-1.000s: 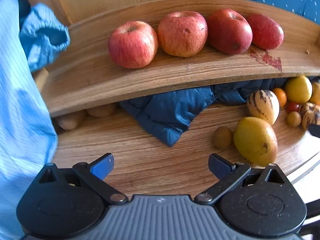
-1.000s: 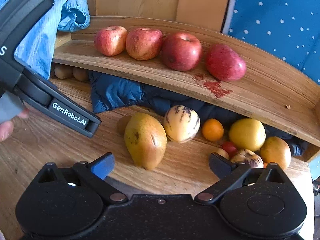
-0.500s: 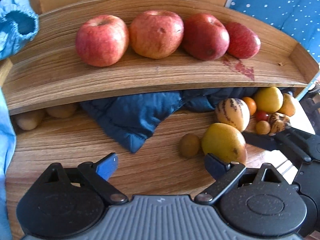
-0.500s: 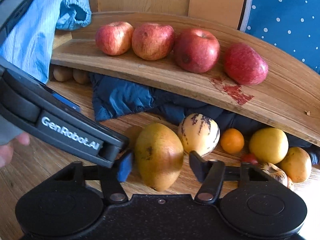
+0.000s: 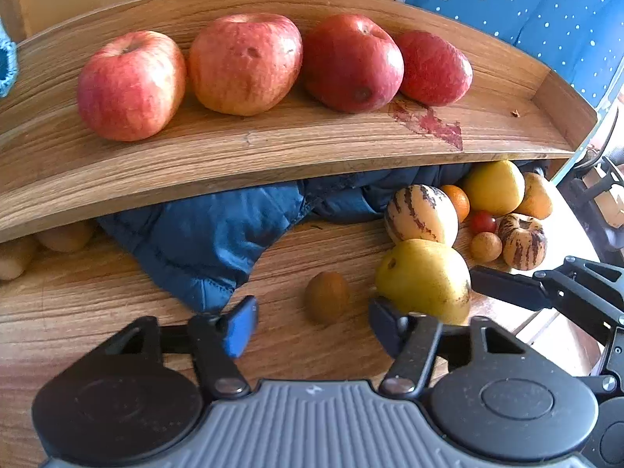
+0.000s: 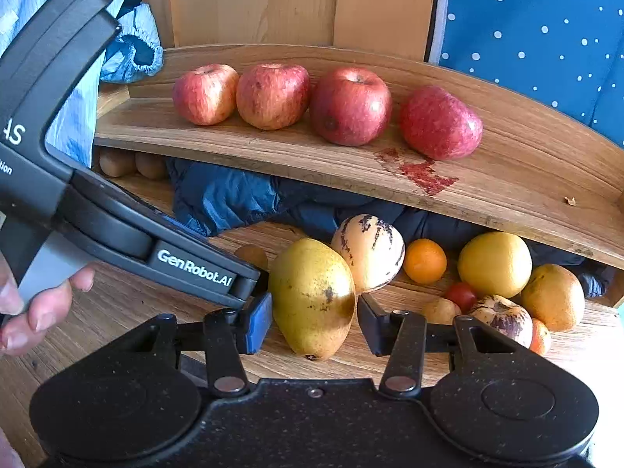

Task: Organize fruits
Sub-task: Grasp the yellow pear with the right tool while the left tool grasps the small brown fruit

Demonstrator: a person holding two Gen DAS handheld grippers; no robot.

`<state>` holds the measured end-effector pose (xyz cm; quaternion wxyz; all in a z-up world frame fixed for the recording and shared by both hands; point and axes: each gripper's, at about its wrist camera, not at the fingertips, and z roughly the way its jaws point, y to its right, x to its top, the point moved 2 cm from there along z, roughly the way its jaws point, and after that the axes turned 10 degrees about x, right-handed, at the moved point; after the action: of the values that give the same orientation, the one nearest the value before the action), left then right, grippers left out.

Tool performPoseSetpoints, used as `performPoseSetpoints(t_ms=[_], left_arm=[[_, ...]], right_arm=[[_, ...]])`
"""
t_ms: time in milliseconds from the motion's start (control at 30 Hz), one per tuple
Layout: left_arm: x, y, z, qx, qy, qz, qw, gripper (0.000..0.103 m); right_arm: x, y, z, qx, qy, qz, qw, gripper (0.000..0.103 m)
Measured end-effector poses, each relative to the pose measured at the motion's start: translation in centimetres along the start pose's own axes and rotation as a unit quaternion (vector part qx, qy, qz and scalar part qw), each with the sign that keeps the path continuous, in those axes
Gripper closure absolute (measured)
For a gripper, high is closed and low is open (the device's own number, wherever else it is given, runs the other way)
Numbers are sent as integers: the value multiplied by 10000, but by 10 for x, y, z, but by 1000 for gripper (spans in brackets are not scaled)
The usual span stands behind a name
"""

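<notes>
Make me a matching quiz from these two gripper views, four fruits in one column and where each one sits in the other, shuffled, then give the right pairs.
Column one:
1. yellow pear
2. kiwi
3. cherry tomato
4. four red apples

Column two:
A. lined up on the upper wooden shelf
B. between the open fingers of the right gripper
C. among the fruit cluster under the shelf's right end
D. alone on the tabletop, ahead of the open left gripper

Pairs: 1-B, 2-D, 3-C, 4-A

The right tool (image 6: 314, 323) is positioned around the yellow pear (image 6: 312, 296) on the counter (image 6: 117, 312), jaws apart, not touching.
</notes>
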<state>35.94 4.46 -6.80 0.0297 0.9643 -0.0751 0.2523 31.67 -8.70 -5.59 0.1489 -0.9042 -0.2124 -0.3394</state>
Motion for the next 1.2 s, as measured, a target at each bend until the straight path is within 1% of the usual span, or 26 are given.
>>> performPoseSetpoints(t_ms=[167, 233, 333, 367, 500, 667, 867, 1033, 1200], left_arm=[[-1, -4, 3, -19, 63, 53, 10000, 51], [0, -6, 4, -47, 83, 42, 9999, 52], [3, -6, 5, -55, 108, 102, 9999, 53], [3, -5, 5, -63, 114, 139, 9998, 56], [4, -2, 6, -151, 91, 165, 9997, 75], [3, 1, 4, -180, 40, 83, 9998, 75], [-1, 11, -7, -176, 101, 163, 9997, 75], [0, 32, -19, -273, 212, 337, 9988, 75], [-4, 68, -29, -516, 287, 669, 9960, 75]], right_arm=[[3, -4, 8, 37, -81, -97, 9999, 51], [5, -5, 13, 51, -142, -118, 9998, 47], [7, -7, 21, 98, -260, -145, 9995, 46], [8, -9, 24, 111, -277, -165, 9994, 47], [11, -12, 29, 109, -271, -302, 9991, 47], [6, -8, 24, 150, -183, -111, 9997, 48], [-7, -5, 2, 16, 44, 164, 9999, 48], [-21, 1, -33, -253, 321, 382, 9984, 47], [-47, 16, -73, -628, 404, 744, 9944, 47]])
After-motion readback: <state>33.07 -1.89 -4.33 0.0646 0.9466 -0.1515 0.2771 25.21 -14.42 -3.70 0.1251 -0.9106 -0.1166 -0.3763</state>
